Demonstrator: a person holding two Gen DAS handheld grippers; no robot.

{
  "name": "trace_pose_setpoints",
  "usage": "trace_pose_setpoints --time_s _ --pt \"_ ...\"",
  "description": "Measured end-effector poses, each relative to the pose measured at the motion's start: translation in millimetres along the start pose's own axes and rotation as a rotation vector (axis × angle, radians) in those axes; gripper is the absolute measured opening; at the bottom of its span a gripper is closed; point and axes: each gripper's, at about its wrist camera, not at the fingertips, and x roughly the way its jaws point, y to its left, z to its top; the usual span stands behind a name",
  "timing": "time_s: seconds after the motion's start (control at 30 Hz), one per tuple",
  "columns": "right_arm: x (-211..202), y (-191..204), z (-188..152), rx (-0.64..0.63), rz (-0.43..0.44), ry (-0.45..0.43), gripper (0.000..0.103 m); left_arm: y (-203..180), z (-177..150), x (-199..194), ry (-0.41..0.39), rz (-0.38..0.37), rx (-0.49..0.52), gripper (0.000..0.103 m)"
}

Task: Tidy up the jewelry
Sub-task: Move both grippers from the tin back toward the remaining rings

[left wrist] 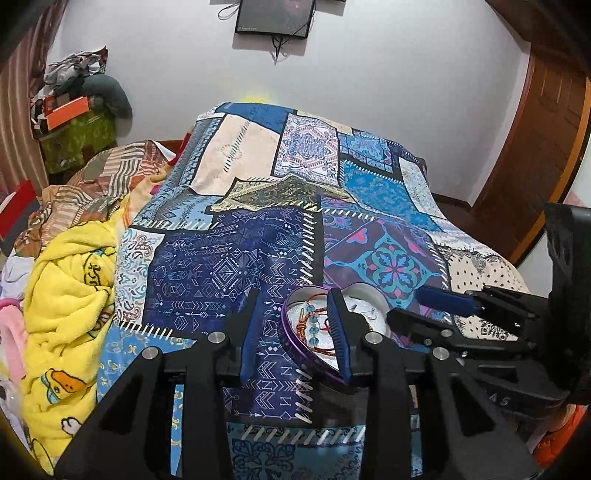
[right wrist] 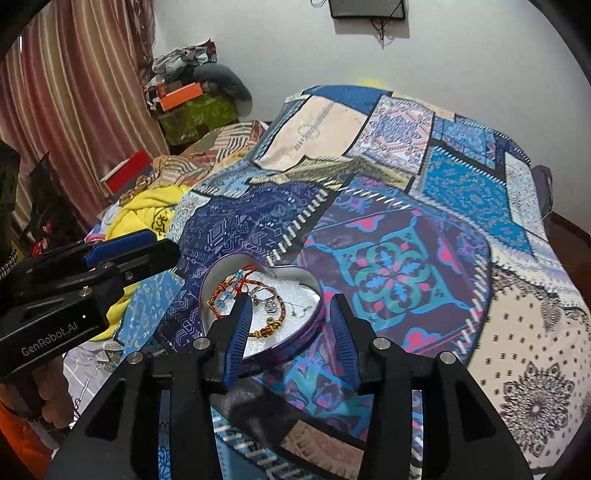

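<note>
Right wrist view alone shows rings inside the heart tin; both tongs gape empty.

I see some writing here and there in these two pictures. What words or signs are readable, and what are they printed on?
"GenRobot.AI": white print on the black body of the left tongs, seen in the right wrist view.
Raised letters on the black body of the right tongs: too unclear to read.
Black script on the yellow fleece blanket: not legible.
Small white line on the black wall-mounted screen: too blurred.
</note>
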Motion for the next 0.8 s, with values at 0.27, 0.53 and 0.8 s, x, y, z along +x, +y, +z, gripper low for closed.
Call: trace_pose_setpoints --time_s 0.27,0.53,0.8 --pt "-30.5 -18.9 -1.4 0.030 -0.049 -0.055 0.040 -21.5 -2.3 -15.1 -0.004 -0.013 0.026 0.036" --pt "-53.7 -59.7 -17.2 0.099 -0.118 -0.055 0.040 -50.1 -9.2 -12.5 0.031 -0.053 0.056 0.036" --pt "-57.0 -96.0 -44.6 0.164 -0.158 0.003 0.040 -83.6 -30.4 7.1 0.116 -0.118 0.085 0.036"
